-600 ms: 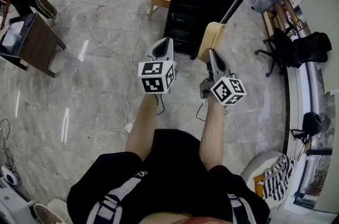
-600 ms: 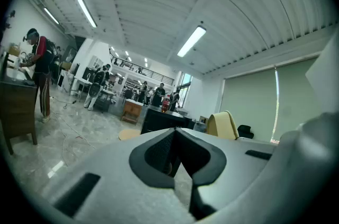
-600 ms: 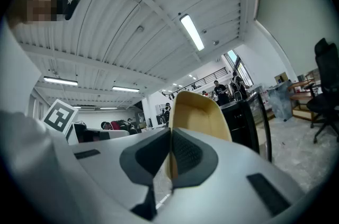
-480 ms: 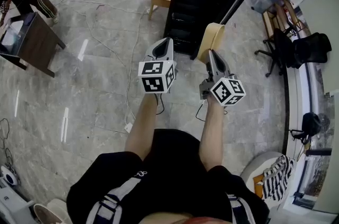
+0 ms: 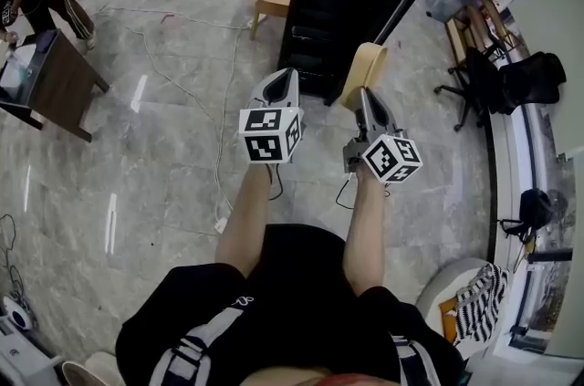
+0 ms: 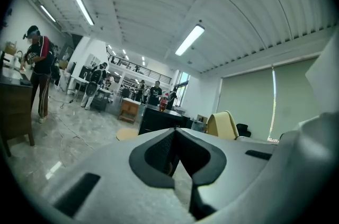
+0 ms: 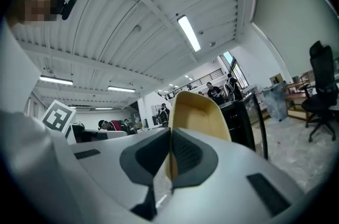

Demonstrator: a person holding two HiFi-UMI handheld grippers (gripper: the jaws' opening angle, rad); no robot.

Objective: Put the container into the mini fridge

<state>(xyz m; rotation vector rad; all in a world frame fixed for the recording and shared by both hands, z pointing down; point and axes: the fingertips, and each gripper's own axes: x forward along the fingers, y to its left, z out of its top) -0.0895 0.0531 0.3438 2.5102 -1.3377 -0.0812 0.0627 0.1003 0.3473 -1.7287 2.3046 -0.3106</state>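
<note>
Almost nothing has moved: right gripper (image 5: 363, 92) pinches the rim of the container (image 5: 366, 67), likely a light, bendy tray, at frame centre near the fridge (image 5: 330, 10); left gripper (image 5: 284, 77) is closed, empty.

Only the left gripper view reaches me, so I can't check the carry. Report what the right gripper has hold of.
Observer: The right gripper is shut on the rim of the beige container. The thin wall sits between its pads.
Operator: Good. Now give me the fridge door from the head view.
Observer: The black mini fridge stands ahead of both grippers. A dark panel that looks like its door stands swung open at its right corner, just beyond the container.
</note>
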